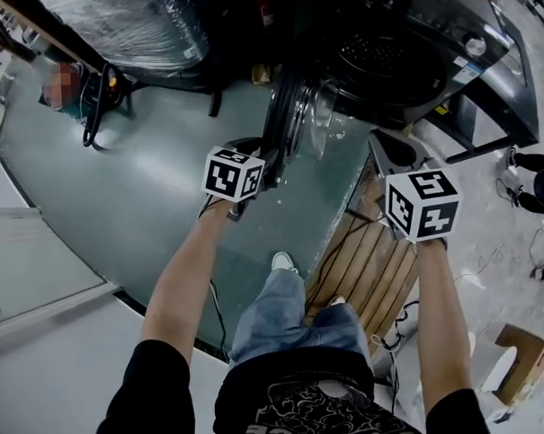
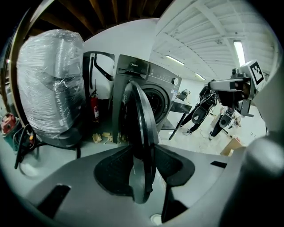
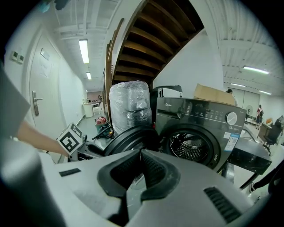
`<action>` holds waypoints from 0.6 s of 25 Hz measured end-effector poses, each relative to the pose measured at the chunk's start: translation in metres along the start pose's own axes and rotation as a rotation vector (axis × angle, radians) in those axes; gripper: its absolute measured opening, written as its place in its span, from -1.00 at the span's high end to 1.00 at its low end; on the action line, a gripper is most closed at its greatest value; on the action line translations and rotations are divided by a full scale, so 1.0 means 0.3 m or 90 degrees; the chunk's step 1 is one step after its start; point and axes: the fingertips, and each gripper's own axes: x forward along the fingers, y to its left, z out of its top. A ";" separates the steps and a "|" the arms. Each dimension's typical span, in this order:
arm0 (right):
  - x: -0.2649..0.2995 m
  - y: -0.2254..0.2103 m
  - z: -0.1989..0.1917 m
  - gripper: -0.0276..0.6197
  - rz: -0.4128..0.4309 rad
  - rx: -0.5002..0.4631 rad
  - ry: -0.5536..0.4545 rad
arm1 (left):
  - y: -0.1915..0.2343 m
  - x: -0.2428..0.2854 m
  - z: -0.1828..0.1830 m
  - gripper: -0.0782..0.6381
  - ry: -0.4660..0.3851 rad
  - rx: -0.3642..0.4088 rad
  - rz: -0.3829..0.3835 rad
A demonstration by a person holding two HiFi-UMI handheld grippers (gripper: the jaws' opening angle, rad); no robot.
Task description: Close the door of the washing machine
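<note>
A dark grey washing machine (image 1: 444,33) stands at the upper right of the head view, its drum (image 3: 191,148) exposed. Its round door (image 1: 285,112) hangs open and swings out towards me. In the left gripper view the door (image 2: 140,119) is edge-on, and my left gripper (image 2: 143,170) is shut on its rim, one pad on each side. My right gripper (image 3: 141,155) hovers in front of the machine, to the right of the door (image 3: 131,137). Its fingertips meet with nothing between them. In the head view it (image 1: 384,144) hangs below the drum opening.
A bulky plastic-wrapped object (image 2: 51,84) stands left of the machine, with a fire extinguisher (image 2: 94,108) between them. A wooden slatted pallet (image 1: 364,261) lies under my right arm. Cables and a small machine (image 1: 96,102) lie on the green floor at far left. A cardboard box (image 3: 213,94) tops the washer.
</note>
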 end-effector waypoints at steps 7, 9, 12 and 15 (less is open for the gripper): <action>0.011 -0.044 0.000 0.84 -0.015 0.019 -0.008 | -0.021 0.021 -0.005 0.35 0.014 0.014 -0.005; 0.013 -0.066 -0.004 0.84 -0.014 0.021 -0.014 | -0.036 0.029 -0.007 0.35 0.016 0.018 -0.001; 0.018 -0.111 -0.010 0.84 -0.011 0.022 -0.028 | -0.062 0.048 -0.002 0.36 0.013 0.023 0.001; 0.019 -0.156 -0.039 0.84 -0.002 0.027 -0.033 | -0.096 0.066 -0.003 0.35 0.009 0.007 0.004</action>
